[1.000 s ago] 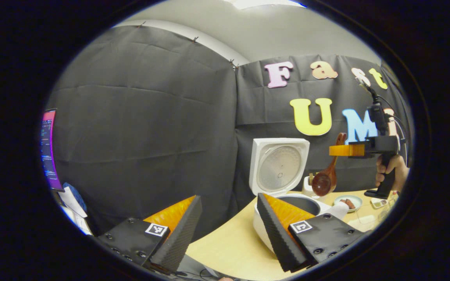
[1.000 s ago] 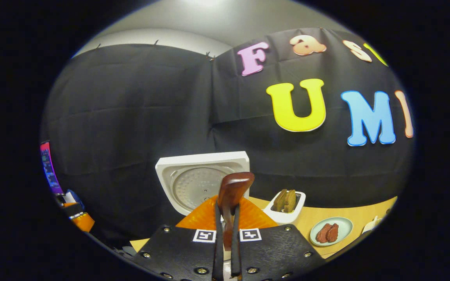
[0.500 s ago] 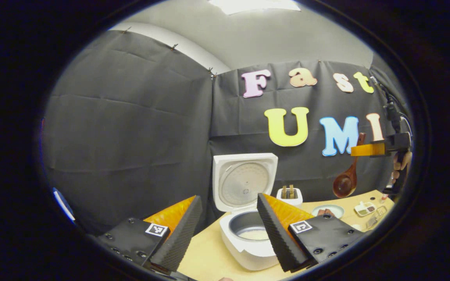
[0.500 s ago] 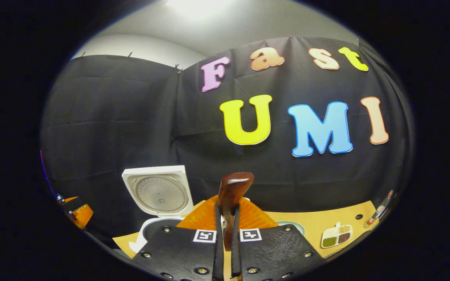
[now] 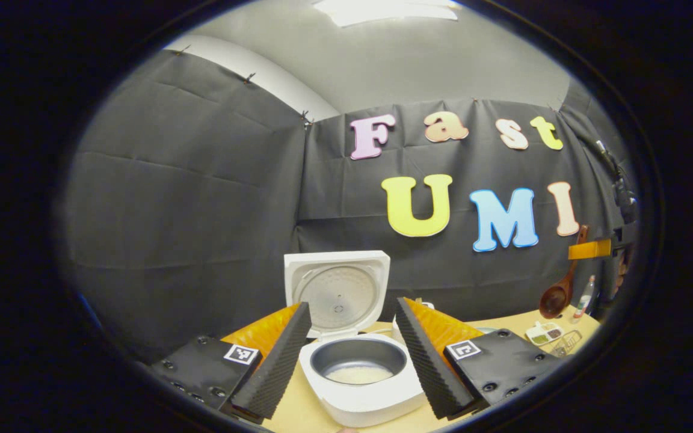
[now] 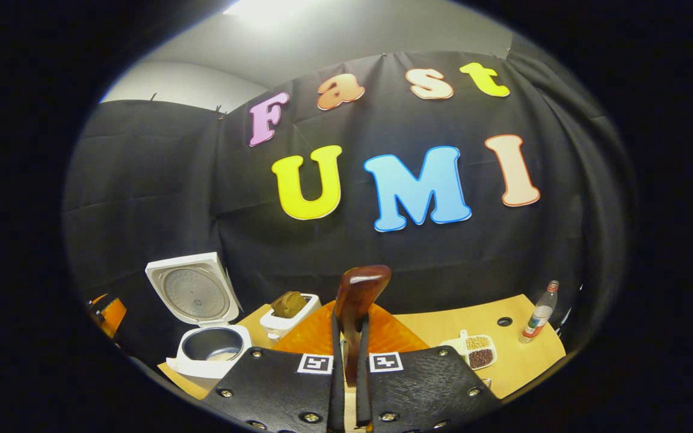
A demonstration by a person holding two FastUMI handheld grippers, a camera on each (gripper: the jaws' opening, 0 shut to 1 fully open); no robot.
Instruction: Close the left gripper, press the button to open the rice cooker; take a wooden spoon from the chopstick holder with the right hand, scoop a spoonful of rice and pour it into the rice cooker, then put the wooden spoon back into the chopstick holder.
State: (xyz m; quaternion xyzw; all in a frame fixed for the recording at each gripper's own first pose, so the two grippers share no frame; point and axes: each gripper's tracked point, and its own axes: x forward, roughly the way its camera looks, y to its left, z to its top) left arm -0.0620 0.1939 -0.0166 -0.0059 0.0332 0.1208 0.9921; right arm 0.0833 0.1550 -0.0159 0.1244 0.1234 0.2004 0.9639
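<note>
On the table [image 6: 443,328], the chopstick holder [image 6: 289,313] stands right of the rice cooker [image 6: 208,352]

The right gripper [image 6: 348,361] has its two fingers pressed against the handle of the wooden spoon [image 6: 358,300], whose rounded end stands up between them. Beyond, on the table [image 6: 443,325], the rice cooker [image 6: 208,352] sits at the left edge with its lid [image 6: 193,291] raised upright and its dark pot open. Just right of it stands the white chopstick holder [image 6: 289,313]. A small divided dish [image 6: 476,352] lies toward the right, and a bottle [image 6: 540,313] stands near the far right corner.
</note>
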